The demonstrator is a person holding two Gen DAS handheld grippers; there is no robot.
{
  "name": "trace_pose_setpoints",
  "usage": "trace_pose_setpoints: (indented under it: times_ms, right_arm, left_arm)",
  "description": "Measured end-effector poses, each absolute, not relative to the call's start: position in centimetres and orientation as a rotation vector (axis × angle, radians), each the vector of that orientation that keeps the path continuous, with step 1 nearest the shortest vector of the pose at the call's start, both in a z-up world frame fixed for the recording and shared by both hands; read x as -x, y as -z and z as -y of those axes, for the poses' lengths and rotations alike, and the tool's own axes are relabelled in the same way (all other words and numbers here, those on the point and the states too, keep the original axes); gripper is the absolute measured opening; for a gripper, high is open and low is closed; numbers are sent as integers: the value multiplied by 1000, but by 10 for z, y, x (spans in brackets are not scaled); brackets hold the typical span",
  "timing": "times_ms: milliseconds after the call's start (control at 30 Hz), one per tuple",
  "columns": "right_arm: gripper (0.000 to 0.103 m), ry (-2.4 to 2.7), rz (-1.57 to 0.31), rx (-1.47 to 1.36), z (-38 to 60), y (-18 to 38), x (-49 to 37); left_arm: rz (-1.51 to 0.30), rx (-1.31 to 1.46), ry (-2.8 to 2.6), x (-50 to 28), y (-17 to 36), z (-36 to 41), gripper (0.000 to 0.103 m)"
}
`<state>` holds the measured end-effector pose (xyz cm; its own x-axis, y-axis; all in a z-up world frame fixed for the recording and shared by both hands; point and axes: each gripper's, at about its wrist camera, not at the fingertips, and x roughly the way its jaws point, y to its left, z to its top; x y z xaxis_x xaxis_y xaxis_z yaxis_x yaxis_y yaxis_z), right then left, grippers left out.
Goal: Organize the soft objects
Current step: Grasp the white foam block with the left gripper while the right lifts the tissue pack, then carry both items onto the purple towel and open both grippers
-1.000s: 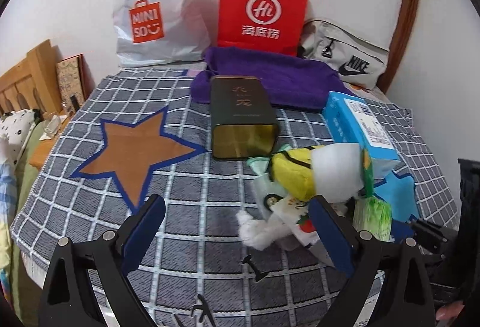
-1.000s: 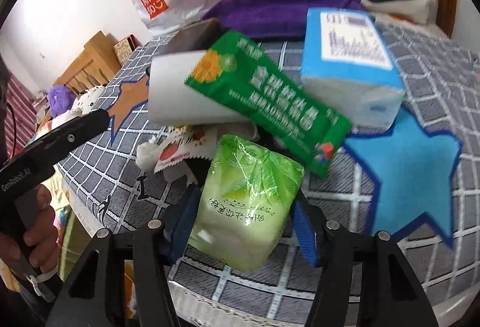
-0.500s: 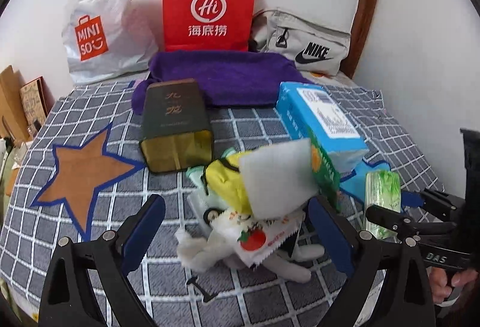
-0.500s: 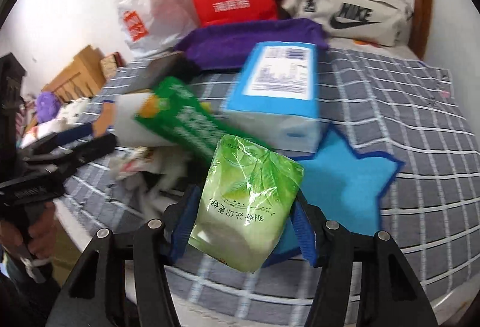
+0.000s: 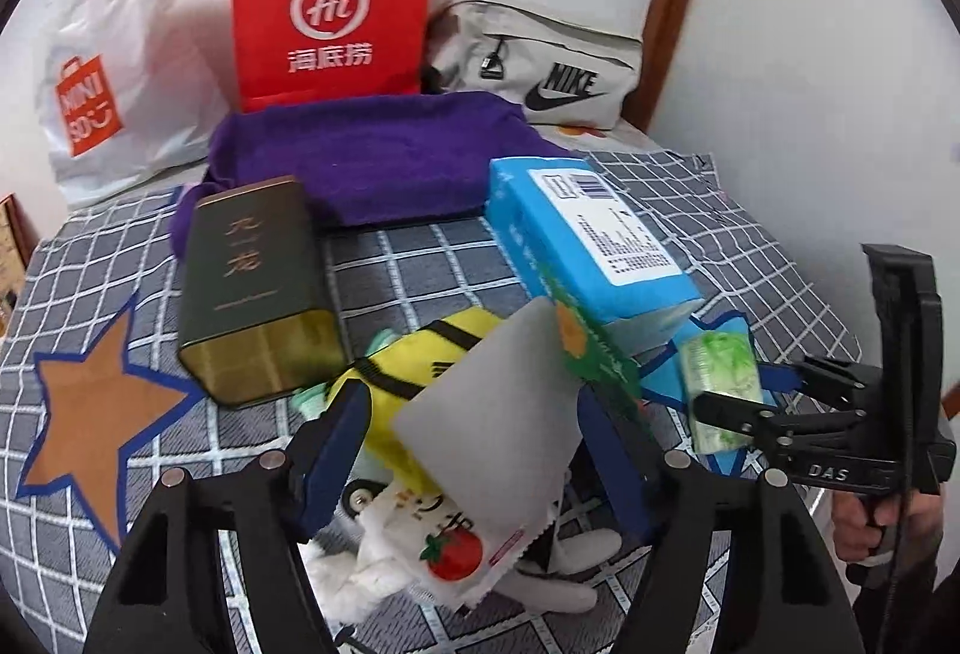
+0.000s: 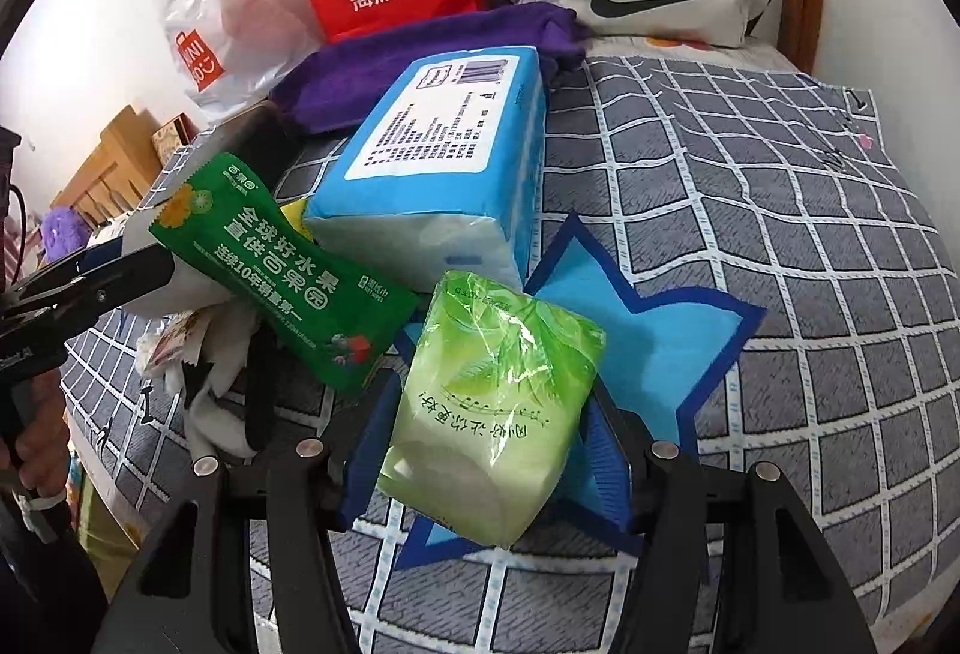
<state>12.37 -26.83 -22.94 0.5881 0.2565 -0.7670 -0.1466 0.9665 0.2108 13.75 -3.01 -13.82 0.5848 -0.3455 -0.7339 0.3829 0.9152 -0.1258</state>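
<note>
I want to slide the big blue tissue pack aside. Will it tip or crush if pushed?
The blue tissue pack looks soft, so a push would probably dent its plastic wrap. Lying flat and wide, it seems unlikely to tip. It would likely drag the green wipes packet leaning against it.
</note>
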Motion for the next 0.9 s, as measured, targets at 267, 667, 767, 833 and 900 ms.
trace_pose_setpoints:
  times_ms: [267, 667, 767, 833, 900]
  right_arm:
    - [58, -240, -926, -117, 261, 231, -134]
    - [46, -257, -914, -88, 244, 218, -126]
    - [44, -259, -906, -78, 240, 215, -123]
    - [43, -263, -899, -75, 238, 211, -121]
    - [42, -262, -891, -73, 238, 207, -118]
  left_arm:
    - [-840, -47, 453, -136, 139, 27, 47]
    - [-763, 27, 337, -120, 117, -22, 41]
    - [-751, 35, 310, -116, 113, -30, 41]
    - [-746, 50, 298, -115, 110, -36, 41]
    - [-742, 61, 276, -115, 107, -41, 41]
